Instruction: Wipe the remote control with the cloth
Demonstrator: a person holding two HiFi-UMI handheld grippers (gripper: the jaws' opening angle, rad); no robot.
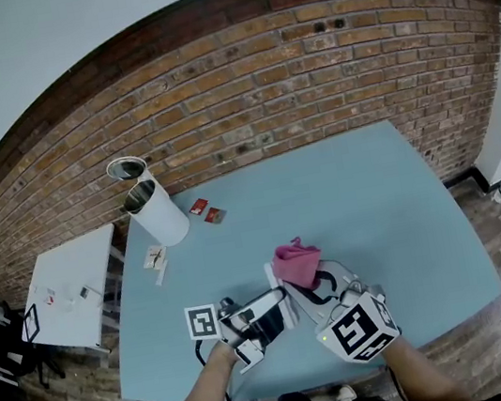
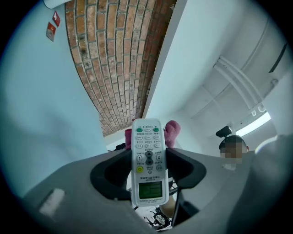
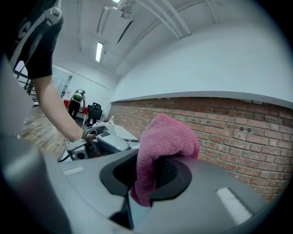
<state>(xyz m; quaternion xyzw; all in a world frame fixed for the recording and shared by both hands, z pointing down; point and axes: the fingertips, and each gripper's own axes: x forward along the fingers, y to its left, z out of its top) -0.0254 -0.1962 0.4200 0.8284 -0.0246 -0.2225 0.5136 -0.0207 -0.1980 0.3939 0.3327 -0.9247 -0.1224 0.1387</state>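
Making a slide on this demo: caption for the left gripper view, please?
Left tongs grip a white remote control, pink cloth behind its far end.

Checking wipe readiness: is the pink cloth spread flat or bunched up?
Bunched: the cloth hangs in gathered folds, pinched between the jaws of the right gripper.

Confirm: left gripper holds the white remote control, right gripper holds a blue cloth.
Wrong colour: the cloth is pink, not blue, as the right gripper view shows. The left gripper does hold the white remote control, and the right gripper holds the cloth.
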